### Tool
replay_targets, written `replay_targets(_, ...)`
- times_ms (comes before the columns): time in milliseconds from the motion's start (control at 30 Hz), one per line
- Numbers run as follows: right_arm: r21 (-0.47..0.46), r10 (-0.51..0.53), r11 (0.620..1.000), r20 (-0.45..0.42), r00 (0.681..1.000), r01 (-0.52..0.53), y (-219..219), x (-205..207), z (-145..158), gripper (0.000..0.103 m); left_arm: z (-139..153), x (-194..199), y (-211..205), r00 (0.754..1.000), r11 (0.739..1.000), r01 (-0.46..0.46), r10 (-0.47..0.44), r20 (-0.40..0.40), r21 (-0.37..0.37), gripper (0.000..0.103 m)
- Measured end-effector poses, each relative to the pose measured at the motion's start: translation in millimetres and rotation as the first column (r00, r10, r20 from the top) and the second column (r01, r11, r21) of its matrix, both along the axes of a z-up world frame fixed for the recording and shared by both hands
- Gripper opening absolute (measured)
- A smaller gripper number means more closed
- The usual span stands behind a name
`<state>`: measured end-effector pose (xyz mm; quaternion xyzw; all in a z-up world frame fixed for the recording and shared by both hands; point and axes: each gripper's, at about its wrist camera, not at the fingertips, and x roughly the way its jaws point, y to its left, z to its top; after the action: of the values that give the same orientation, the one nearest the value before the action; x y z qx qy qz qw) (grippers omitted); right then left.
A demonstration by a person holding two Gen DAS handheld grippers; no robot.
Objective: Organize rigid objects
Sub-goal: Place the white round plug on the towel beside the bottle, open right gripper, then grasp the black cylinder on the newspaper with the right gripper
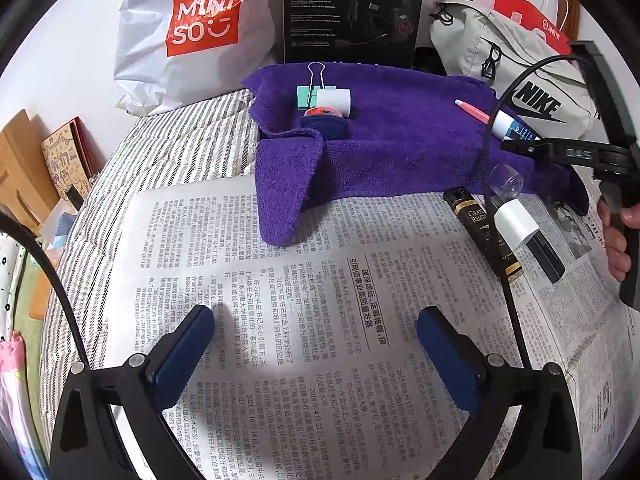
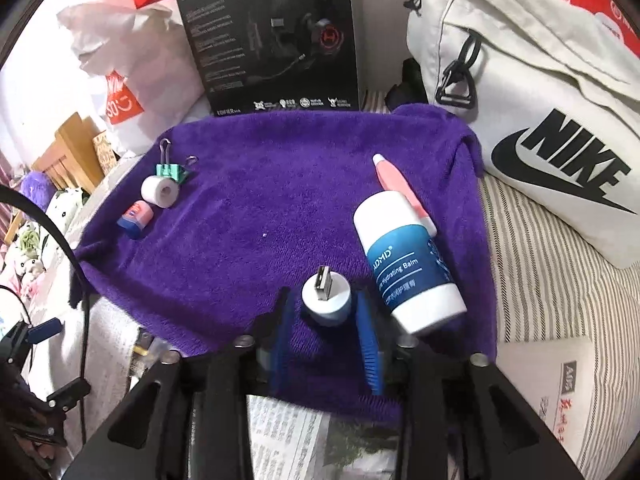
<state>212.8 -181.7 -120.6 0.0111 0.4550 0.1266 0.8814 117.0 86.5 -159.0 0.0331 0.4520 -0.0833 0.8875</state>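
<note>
My right gripper (image 2: 325, 308) is shut on a small white-and-blue USB device (image 2: 326, 298), held just above the purple towel (image 2: 248, 200), beside a white-and-blue balm tube (image 2: 406, 264) and a pink pen (image 2: 398, 184). A green binder clip (image 2: 171, 170), white tape roll (image 2: 159, 191) and small blue-red container (image 2: 136, 218) lie at the towel's far left; they also show in the left wrist view (image 1: 326, 100). My left gripper (image 1: 316, 328) is open and empty over the newspaper (image 1: 320, 300). A black-gold tube (image 1: 482, 234), a black-white stick (image 1: 528, 236) and a clear vial (image 1: 506, 180) lie on the newspaper at right.
A black headset box (image 2: 276, 36), a white Nike bag (image 2: 532, 120) and a Miniso bag (image 1: 192, 32) stand behind the towel. Striped bedding (image 1: 172, 148) lies under everything. The right gripper's body and the hand holding it (image 1: 616, 236) are at the right of the left wrist view.
</note>
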Motion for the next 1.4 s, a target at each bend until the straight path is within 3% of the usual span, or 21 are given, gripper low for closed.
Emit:
replay_targets(33, -0.023, 0.001, 1.0, 0.017, 1.0, -0.001, 2.8, -3.9, 3.4, 0.06, -0.1, 0.0, 0.0, 1.0, 1.0, 0.0, 0.0, 0.0, 0.0, 0.103)
replay_targets(167, -0.12, 0.031, 0.993, 0.067, 0.997, -0.023, 11.0, -23.5, 17.3, 0.061, -0.1, 0.1, -0.3, 1.0, 1.0, 0.0, 0.0, -0.002, 0.001, 0.103)
replay_targets(400, -0.115, 0.096, 0.99, 0.08, 0.992, -0.086, 9.5, -81.4, 37.4, 0.063, -0.2, 0.0, -0.5, 1.0, 1.0, -0.001, 0.001, -0.001, 0.002, 0.103)
replay_targets(633, -0.091, 0.171, 0.981, 0.015, 0.985, -0.169, 29.5, -110.1, 14.5, 0.063, -0.1, 0.1, -0.3, 1.0, 1.0, -0.001, 0.001, 0.0, 0.003, 0.103)
replay_targets(867, -0.061, 0.193, 0.98, 0.027, 0.981, -0.191, 46.7, -107.7, -0.3, 0.06, -0.1, 0.2, -0.2, 1.0, 1.0, -0.002, 0.002, 0.0, 0.005, 0.103)
replay_targets(1033, -0.113, 0.186, 0.976, -0.007, 0.982, -0.186, 58.7, -93.3, -14.6, 0.049, -0.1, 0.2, -0.2, 1.0, 1.0, -0.002, 0.002, 0.0, 0.005, 0.103)
replay_targets(1067, -0.114, 0.196, 0.975, 0.023, 0.98, -0.193, 58.9, -93.8, -14.0, 0.047, 0.0, 0.3, -0.1, 1.0, 1.0, -0.002, 0.002, 0.0, 0.005, 0.103)
replay_targets(1133, -0.118, 0.203, 0.973, 0.025, 0.979, -0.198, 56.7, -94.8, -14.9, 0.027, -0.2, 0.3, -0.2, 1.0, 1.0, -0.002, 0.002, 0.0, 0.004, 0.103)
replay_targets(1167, -0.118, 0.2, 0.974, 0.024, 0.98, -0.195, 53.5, -95.1, -14.6, 0.023, -0.2, 0.3, -0.3, 1.0, 1.0, -0.002, 0.002, 0.0, 0.005, 0.103)
replay_targets(1400, -0.134, 0.185, 0.973, -0.021, 0.983, -0.186, 33.2, -101.4, -12.3, 0.022, -0.2, 0.3, -0.2, 1.0, 1.0, -0.002, 0.002, 0.0, 0.005, 0.103)
